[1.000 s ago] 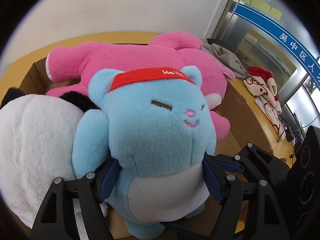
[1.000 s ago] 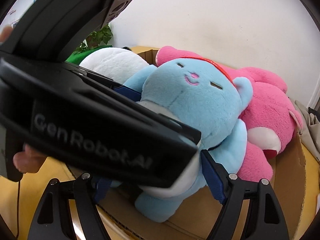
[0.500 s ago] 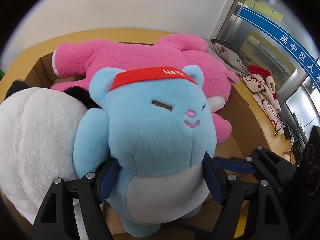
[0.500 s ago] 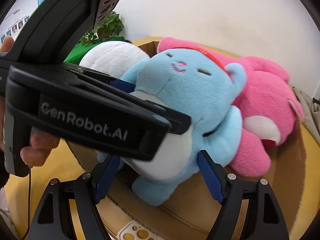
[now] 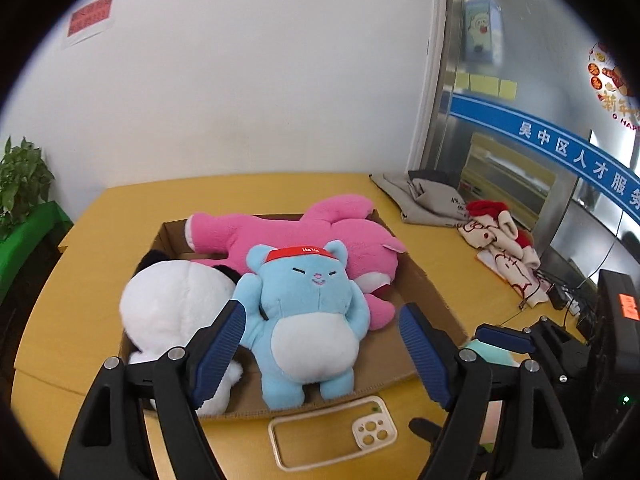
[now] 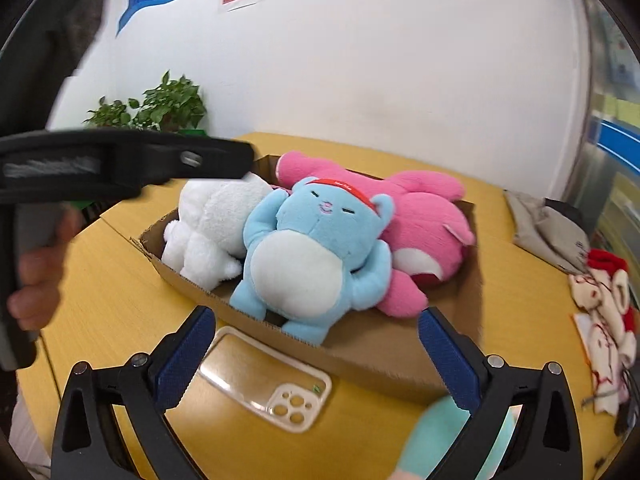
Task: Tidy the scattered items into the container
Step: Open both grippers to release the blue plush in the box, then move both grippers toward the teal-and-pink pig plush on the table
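A blue plush (image 5: 308,320) (image 6: 316,256) with a red headband lies in the cardboard box (image 5: 424,292) (image 6: 372,356), between a white plush (image 5: 172,304) (image 6: 212,220) and a pink plush (image 5: 304,232) (image 6: 424,220). My left gripper (image 5: 322,344) is open and empty, above the box's near side. My right gripper (image 6: 316,356) is open and empty, above the table in front of the box. A clear phone case (image 5: 332,436) (image 6: 264,376) lies on the table by the box's near wall. A mint-green soft item (image 6: 452,436) (image 5: 484,352) sits under the right gripper's right finger.
Grey cloth bags (image 5: 424,196) (image 6: 548,228) and a red-and-white patterned cloth (image 5: 500,240) (image 6: 604,320) lie on the yellow table's (image 5: 88,280) right side. A potted plant (image 6: 160,108) (image 5: 20,184) stands at the back left. Black equipment (image 5: 616,320) stands at the far right.
My left gripper has let go of the blue plush, which now lies in the box. Both grippers have opened wide and pulled back and up from the box.
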Action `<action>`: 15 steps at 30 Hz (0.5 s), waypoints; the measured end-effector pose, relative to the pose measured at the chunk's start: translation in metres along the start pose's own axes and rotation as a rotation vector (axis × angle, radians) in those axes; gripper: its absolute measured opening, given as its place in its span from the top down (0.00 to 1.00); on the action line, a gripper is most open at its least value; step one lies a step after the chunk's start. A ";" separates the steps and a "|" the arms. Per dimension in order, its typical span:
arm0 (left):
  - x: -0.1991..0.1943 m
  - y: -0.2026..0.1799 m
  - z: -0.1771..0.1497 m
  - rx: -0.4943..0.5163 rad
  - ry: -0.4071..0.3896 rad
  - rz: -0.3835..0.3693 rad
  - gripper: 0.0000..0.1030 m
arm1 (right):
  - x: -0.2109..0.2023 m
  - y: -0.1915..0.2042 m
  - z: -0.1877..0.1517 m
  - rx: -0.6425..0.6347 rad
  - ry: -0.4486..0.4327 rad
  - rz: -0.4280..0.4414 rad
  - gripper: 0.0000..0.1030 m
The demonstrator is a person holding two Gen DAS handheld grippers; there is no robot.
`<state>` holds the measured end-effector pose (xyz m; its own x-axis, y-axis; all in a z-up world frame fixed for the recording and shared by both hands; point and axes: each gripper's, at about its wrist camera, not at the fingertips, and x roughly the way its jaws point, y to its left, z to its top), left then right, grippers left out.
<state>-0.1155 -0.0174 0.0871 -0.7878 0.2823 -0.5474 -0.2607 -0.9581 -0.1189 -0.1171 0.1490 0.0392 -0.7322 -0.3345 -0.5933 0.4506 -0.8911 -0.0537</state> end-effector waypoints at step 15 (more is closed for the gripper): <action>-0.044 -0.014 -0.031 -0.051 -0.022 -0.020 0.23 | -0.065 0.027 -0.006 0.037 -0.028 -0.080 0.00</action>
<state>-0.0600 -0.0178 0.0867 -0.7949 0.3022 -0.5262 -0.2481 -0.9532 -0.1725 -0.0546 0.1487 0.0715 -0.7794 -0.2699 -0.5654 0.3712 -0.9259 -0.0697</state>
